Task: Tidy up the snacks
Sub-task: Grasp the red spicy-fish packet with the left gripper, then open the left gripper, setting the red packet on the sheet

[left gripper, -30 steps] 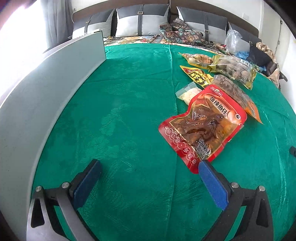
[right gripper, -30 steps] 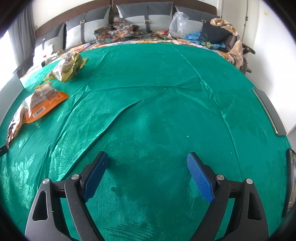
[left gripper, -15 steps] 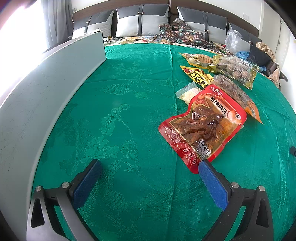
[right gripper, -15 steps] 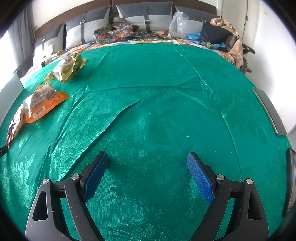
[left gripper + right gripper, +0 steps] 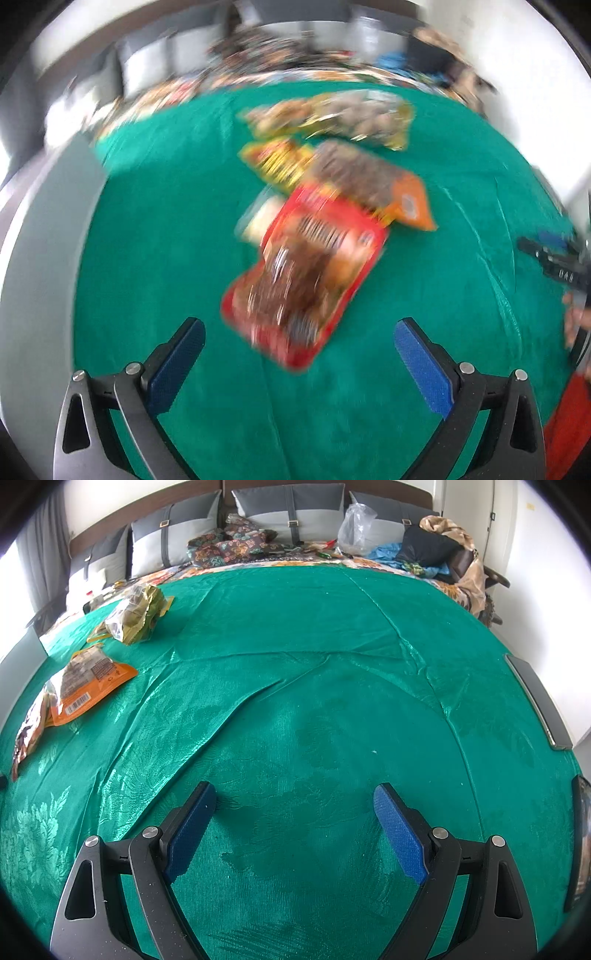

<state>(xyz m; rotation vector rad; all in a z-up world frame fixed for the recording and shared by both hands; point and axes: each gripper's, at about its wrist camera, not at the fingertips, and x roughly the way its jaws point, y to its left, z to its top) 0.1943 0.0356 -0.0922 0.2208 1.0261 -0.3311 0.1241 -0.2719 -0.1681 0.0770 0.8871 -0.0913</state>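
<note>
Left tongs [image 5: 299, 332]: spread wide, blue pads [image 5: 177, 363] empty, held low over the green bedspread [image 5: 155, 221]. The left wrist view is motion-blurred; details are soft.

Just ahead of the left tongs, between the pad tips and slightly beyond them, lies the red snack pouch [image 5: 306, 273], flat on the bedspread, not touched by either pad. A small pale packet [image 5: 260, 219] sits at its far left corner, partly under it. The orange-edged snack bag [image 5: 369, 184] overlaps the red pouch's far end; a yellow packet [image 5: 277, 162] lies just beside that. Farthest off, a gold bag of nuts [image 5: 354, 118]. A grey panel [image 5: 40, 258] runs along the left edge of the bedspread.

Right tongs [image 5: 293, 805]: also spread wide, nothing between the pads, over a bare, creased stretch of bedspread. The snacks lie well apart to its left: orange-edged snack bag [image 5: 86, 683], gold bag of nuts [image 5: 136, 614].

Grey pillows [image 5: 288, 507] line the headboard beyond.
</note>
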